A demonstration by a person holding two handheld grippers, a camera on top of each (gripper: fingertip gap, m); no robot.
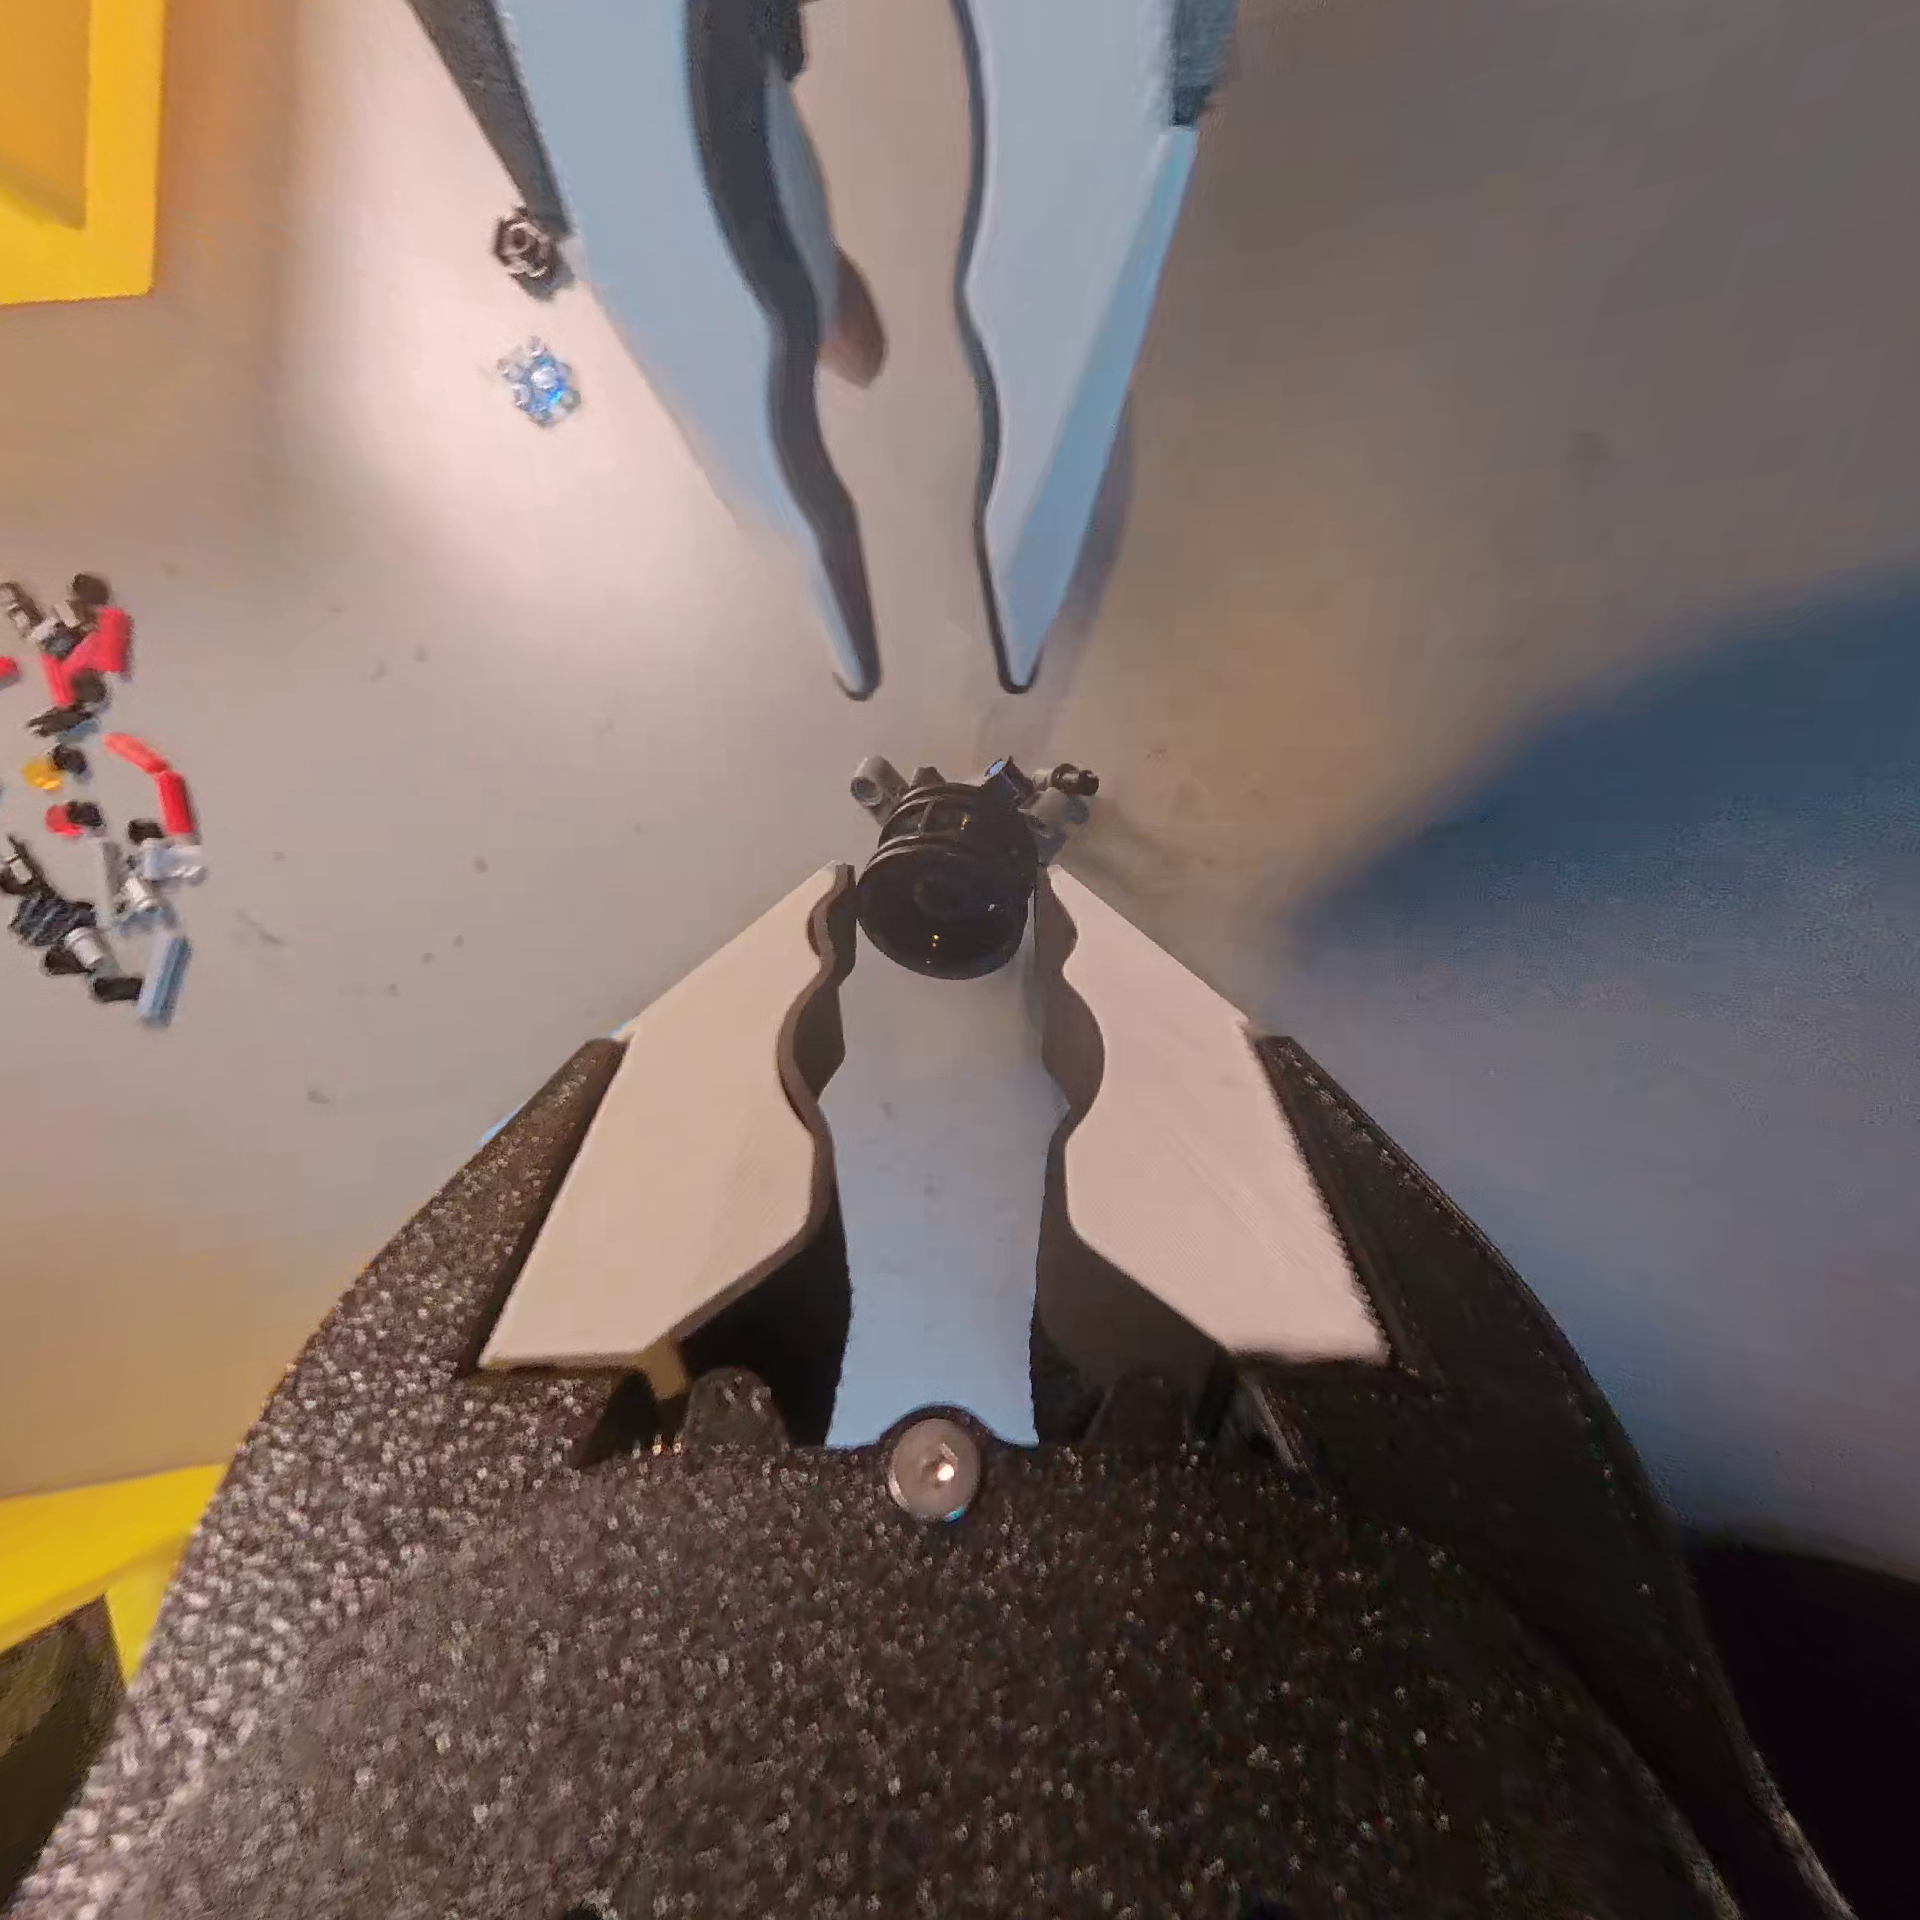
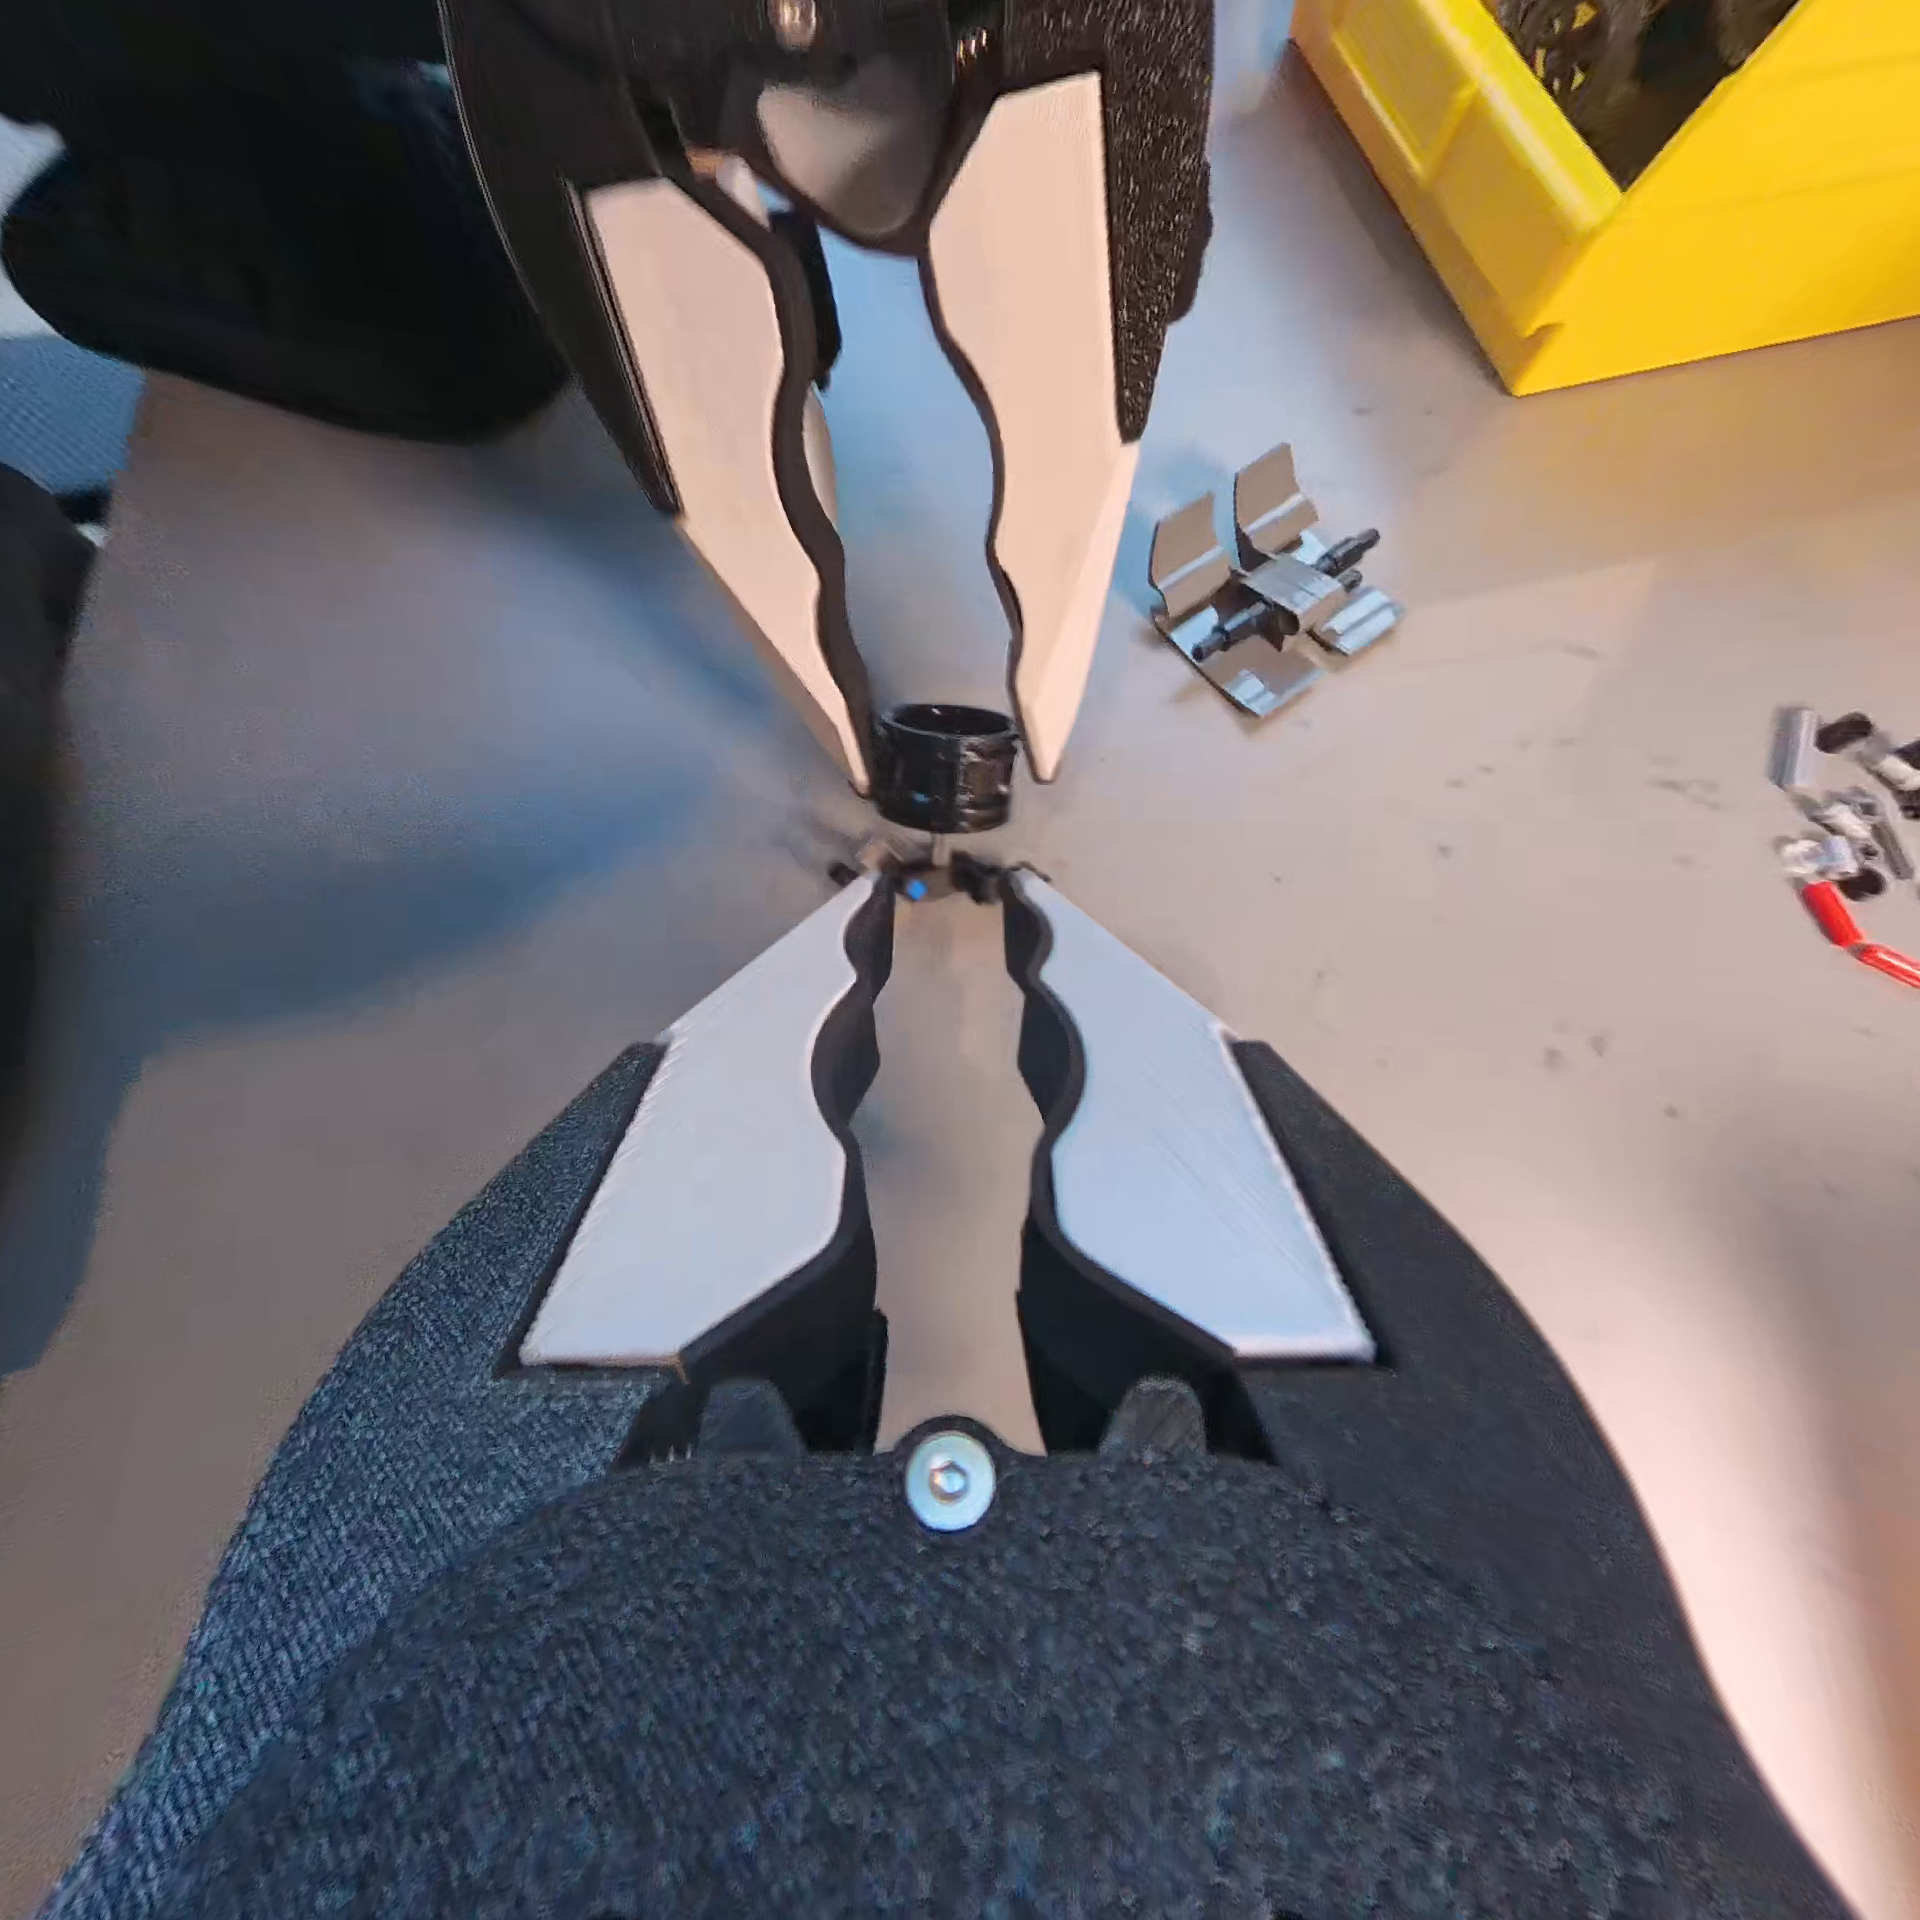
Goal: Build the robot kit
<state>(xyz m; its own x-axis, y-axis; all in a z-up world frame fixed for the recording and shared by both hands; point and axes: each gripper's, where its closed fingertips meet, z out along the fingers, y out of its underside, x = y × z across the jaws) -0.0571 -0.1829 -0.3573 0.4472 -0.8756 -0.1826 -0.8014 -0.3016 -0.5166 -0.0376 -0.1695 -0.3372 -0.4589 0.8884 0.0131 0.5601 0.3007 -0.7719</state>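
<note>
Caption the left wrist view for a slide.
Left gripper clamps a black wheel while the right gripper faces it above a grey table.

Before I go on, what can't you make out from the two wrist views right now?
- Yellow bin, right wrist view: cut off by the frame edge; its dark contents are blurred.
- Small grey assembly, right wrist view: mostly hidden between the right tongs; grip unclear.
- Black wheel, left wrist view: held in the left tongs; it hides how it joins the assembly.
- Loose parts, left wrist view: too small and blurred to identify.

Black ribbed wheel (image 1: 943,906) between gripper tips
</note>
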